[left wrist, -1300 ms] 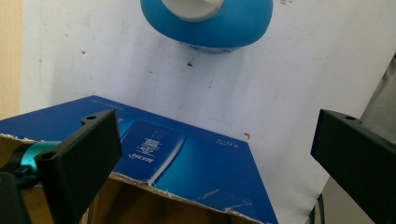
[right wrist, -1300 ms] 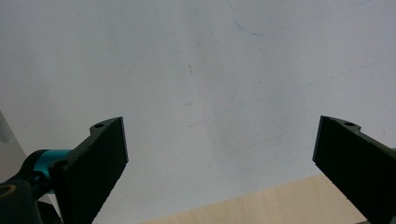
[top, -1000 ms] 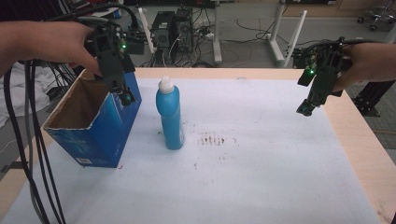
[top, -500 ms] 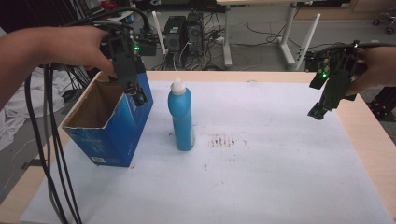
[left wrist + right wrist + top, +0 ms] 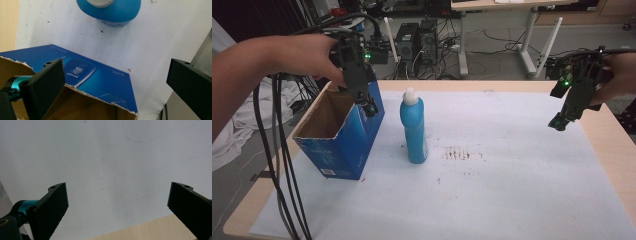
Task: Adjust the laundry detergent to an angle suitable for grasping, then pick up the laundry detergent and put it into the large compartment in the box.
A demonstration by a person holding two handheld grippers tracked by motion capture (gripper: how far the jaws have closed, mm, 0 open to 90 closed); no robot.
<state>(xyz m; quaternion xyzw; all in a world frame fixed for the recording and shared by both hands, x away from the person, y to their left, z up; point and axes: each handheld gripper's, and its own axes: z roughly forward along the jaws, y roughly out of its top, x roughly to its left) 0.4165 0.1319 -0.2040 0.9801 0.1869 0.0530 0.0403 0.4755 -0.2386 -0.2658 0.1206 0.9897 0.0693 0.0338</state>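
Left gripper (image 5: 368,106): I am holding it over the right-hand wall of the blue box (image 5: 343,137), at the box's far end. In the left gripper view its jaws are standing wide apart, one over the brown inside of the box, the other out over the sheet; they are gripping nothing.

Right gripper (image 5: 558,121): I am keeping it in the air over the far right part of the table, well apart from the box and the bottle. In the right gripper view its jaws are spread wide and are clasping nothing, with the white sheet (image 5: 105,170) and a strip of bare wood below them.

Blue box: it is sitting on the left part of the sheet, open at the top, torn along its upper edge (image 5: 100,96), its brown cardboard inside showing.

Blue bottle (image 5: 413,127): it is standing upright on the sheet just beside the box's right wall, not touching it, with a white cap on top. In the left gripper view I am seeing it from above, beyond the box.

Sheet: it is covering most of the wooden table (image 5: 609,135), with small dark specks to the right of the bottle.
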